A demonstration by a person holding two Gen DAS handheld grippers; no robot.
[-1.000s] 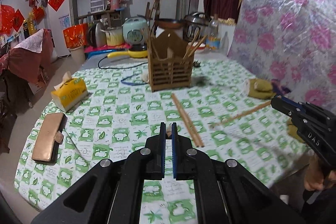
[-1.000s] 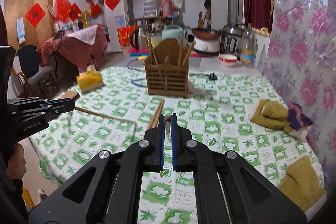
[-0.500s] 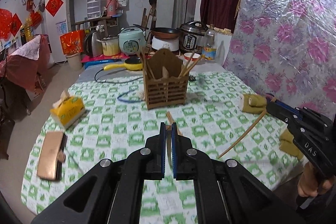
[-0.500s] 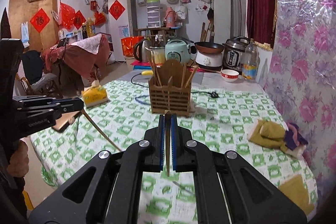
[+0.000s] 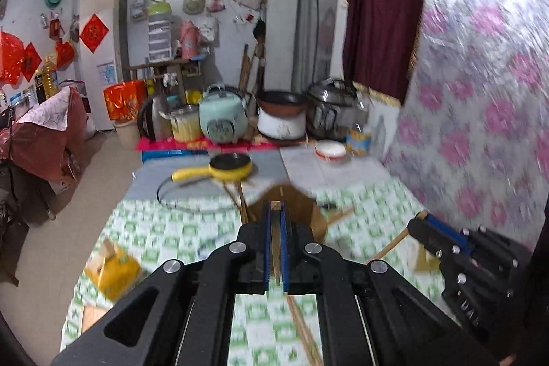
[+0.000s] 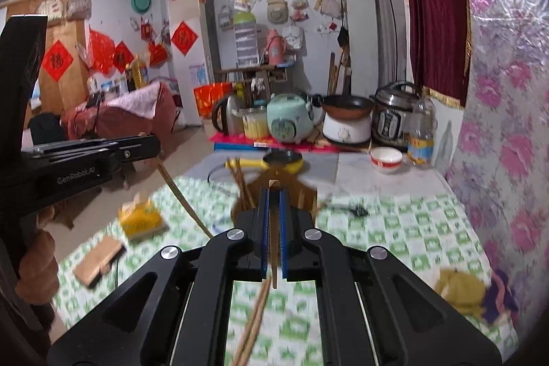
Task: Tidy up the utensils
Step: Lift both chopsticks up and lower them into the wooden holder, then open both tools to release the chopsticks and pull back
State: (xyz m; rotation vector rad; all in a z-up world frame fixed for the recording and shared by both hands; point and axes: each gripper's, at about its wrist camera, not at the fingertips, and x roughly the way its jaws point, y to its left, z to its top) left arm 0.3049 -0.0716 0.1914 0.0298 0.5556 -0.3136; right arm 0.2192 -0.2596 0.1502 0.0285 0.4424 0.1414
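Each gripper is clamped on a single chopstick: the left gripper (image 5: pixel 274 218) pinches one chopstick (image 5: pixel 275 242) lengthwise between its blue pads, and the right gripper (image 6: pixel 273 204) grips its own chopstick (image 6: pixel 272 228) the same way. Both point toward the wooden holder (image 5: pixel 291 204) standing on the tabletop (image 5: pixel 164 228), likely so each stick can slide in end first. Two loose chopsticks (image 6: pixel 254 328) lie on the checked cloth below the right gripper, probably next.

Left gripper (image 5: pixel 274 242): matt black plastic, blue ribbed pads, shiny metal screws. Chopstick (image 6: pixel 272 228): pale bare wood. Utensil holder (image 6: pixel 274 194): brown slatted wood. Tablecloth (image 6: pixel 394 228): glossy plastic, green-white print. Pressure cooker (image 6: pixel 394 115): shiny metal.
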